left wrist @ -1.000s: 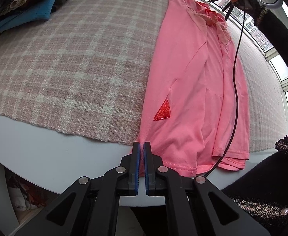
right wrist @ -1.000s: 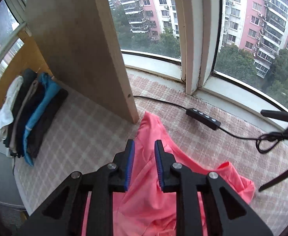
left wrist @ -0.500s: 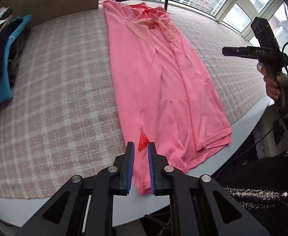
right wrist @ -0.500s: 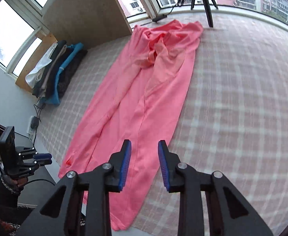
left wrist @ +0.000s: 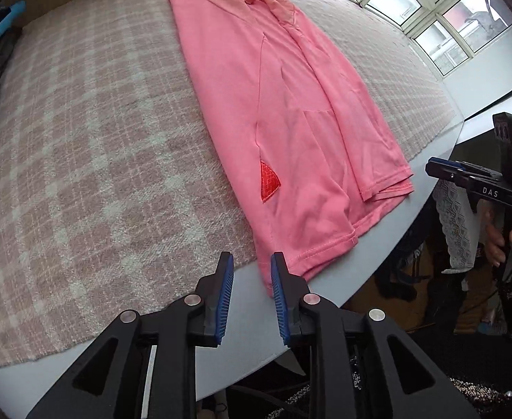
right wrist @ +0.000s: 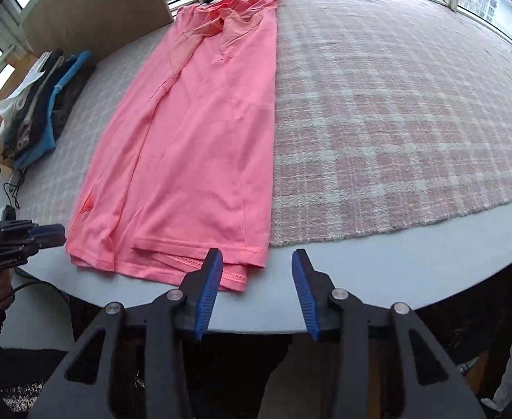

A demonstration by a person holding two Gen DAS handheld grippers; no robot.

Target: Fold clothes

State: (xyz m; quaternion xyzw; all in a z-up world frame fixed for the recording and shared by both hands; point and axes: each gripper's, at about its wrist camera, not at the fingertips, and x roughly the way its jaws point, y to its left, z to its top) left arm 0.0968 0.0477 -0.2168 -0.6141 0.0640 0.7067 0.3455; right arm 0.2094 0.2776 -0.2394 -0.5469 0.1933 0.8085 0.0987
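A pink shirt (left wrist: 290, 111), folded into a long strip, lies flat on the plaid cloth (left wrist: 98, 139) with its collar far away and its hem over the table's near edge. A red triangle patch (left wrist: 268, 181) sits near the hem. My left gripper (left wrist: 252, 265) is open at the hem's left corner, and nothing is clamped between its fingers. In the right wrist view the shirt (right wrist: 200, 132) runs away from me. My right gripper (right wrist: 257, 262) is open wide at the hem's right corner, its left finger over the hem edge. Each gripper shows in the other's view, hand-held: right (left wrist: 465, 174), left (right wrist: 28, 237).
A stack of folded clothes (right wrist: 42, 104) sits at the table's far left beside a wooden board (right wrist: 98, 0). Plaid cloth (right wrist: 395, 122) stretches to the right of the shirt. The white table rim (right wrist: 395, 272) is close in front. Windows line the far side.
My left gripper went from shut on the hem to open. My right gripper came back from the collar end to the hem and opened wider.
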